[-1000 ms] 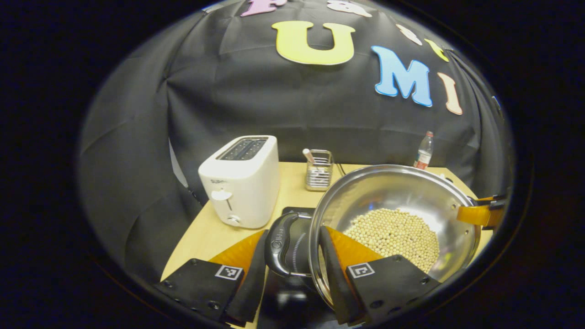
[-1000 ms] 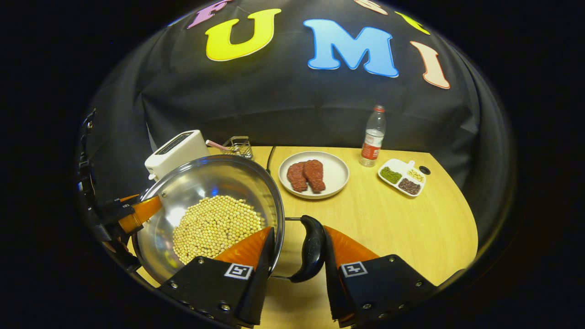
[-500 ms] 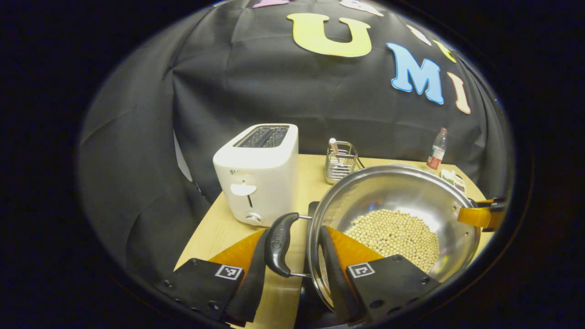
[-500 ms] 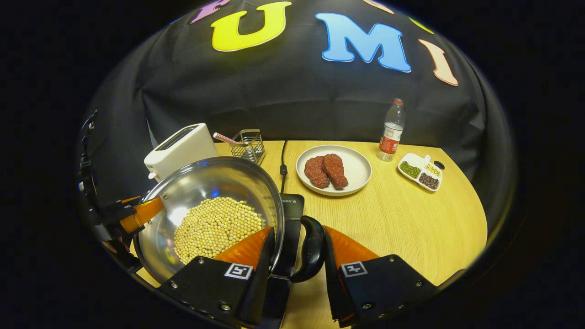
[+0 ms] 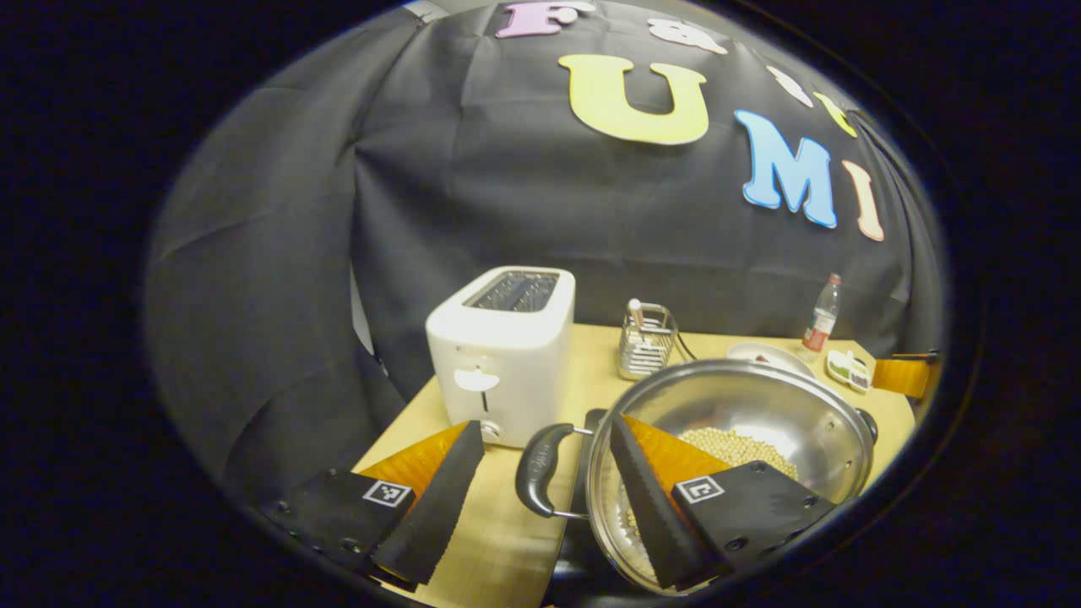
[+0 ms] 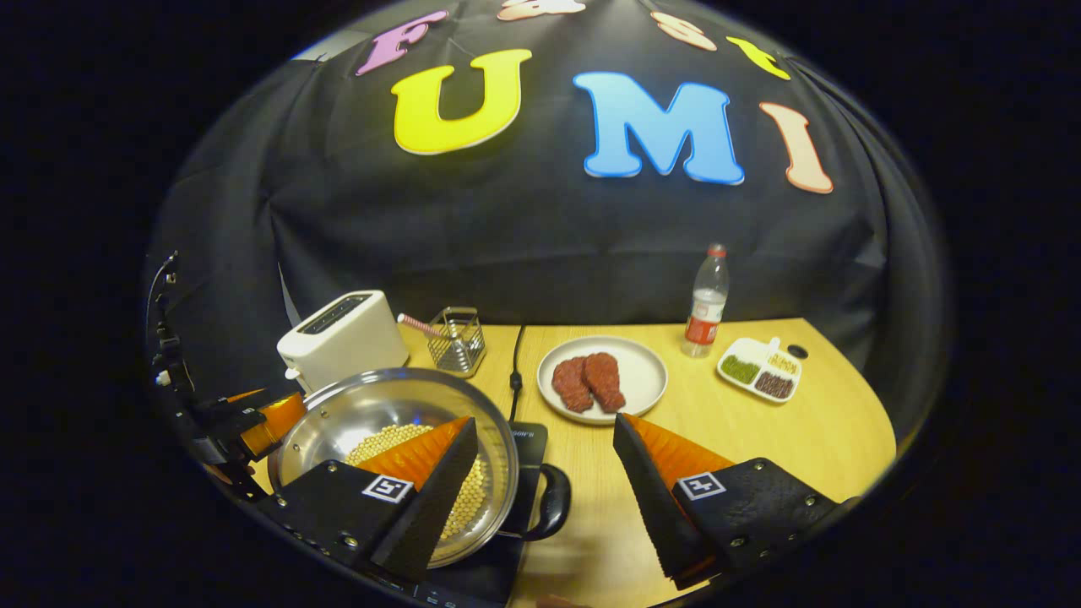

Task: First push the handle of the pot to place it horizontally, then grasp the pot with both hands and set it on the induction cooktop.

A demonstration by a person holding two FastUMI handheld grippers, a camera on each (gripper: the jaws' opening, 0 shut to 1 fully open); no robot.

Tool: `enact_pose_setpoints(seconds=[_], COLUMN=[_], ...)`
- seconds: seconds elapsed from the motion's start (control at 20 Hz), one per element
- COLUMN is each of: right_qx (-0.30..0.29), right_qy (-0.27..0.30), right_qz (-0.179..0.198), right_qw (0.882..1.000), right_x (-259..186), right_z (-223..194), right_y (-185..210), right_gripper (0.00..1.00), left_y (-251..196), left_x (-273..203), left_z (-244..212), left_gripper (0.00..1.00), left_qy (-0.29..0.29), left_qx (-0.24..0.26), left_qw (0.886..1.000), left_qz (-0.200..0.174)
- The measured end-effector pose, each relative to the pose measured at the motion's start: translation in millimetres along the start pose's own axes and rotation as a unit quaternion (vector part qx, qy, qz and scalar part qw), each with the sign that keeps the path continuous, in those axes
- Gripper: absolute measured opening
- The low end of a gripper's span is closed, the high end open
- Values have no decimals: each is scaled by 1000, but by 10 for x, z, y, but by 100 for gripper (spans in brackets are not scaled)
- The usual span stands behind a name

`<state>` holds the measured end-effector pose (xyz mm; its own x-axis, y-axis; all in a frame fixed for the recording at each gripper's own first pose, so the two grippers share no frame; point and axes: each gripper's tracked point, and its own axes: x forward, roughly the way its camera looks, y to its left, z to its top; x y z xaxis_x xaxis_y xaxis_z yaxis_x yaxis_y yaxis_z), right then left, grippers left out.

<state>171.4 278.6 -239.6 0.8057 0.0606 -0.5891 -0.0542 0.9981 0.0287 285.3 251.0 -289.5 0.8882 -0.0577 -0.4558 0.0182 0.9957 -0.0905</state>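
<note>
A steel pot [image 5: 760,405] holding pale beans [image 5: 743,447] rests on the black induction cooktop [image 5: 584,422]. Its black side handle [image 5: 540,469] lies between and below the fingers of my open left gripper [image 5: 544,422], touching neither. In the right gripper view the pot [image 6: 338,422] sits on the cooktop [image 6: 528,443], and its other black handle [image 6: 553,507] lies below my open right gripper [image 6: 545,420]. The left finger of that gripper hangs over the pot's rim. The left gripper [image 6: 253,418] shows beyond the pot's far side, and the right gripper [image 5: 899,376] shows at the right edge of the left gripper view.
A white toaster [image 6: 342,338] and a wire holder [image 6: 456,342] with a straw stand behind the pot. A plate of red meat [image 6: 600,380], a bottle [image 6: 705,304] and a divided dish [image 6: 760,367] sit on the wooden table [image 6: 802,431]. A black cable [image 6: 515,363] runs back from the cooktop.
Both grippers have opened and let go of the pot's handles, then drawn back and up. The pot has come down onto the cooktop.
</note>
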Motion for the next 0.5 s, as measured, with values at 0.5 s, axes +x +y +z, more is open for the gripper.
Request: enact_pose_setpoints(seconds=[0.5], right_qx=[-11], right_qy=[-127], right_qz=[-32], right_qw=[991], right_x=[-1269], right_z=[642], right_y=[-1401], right_gripper=[98], left_y=[-905], left_x=[-1622], left_z=[1189], left_gripper=[96], left_qy=[-178], left_qx=[19], left_qw=[984], left_qz=[18])
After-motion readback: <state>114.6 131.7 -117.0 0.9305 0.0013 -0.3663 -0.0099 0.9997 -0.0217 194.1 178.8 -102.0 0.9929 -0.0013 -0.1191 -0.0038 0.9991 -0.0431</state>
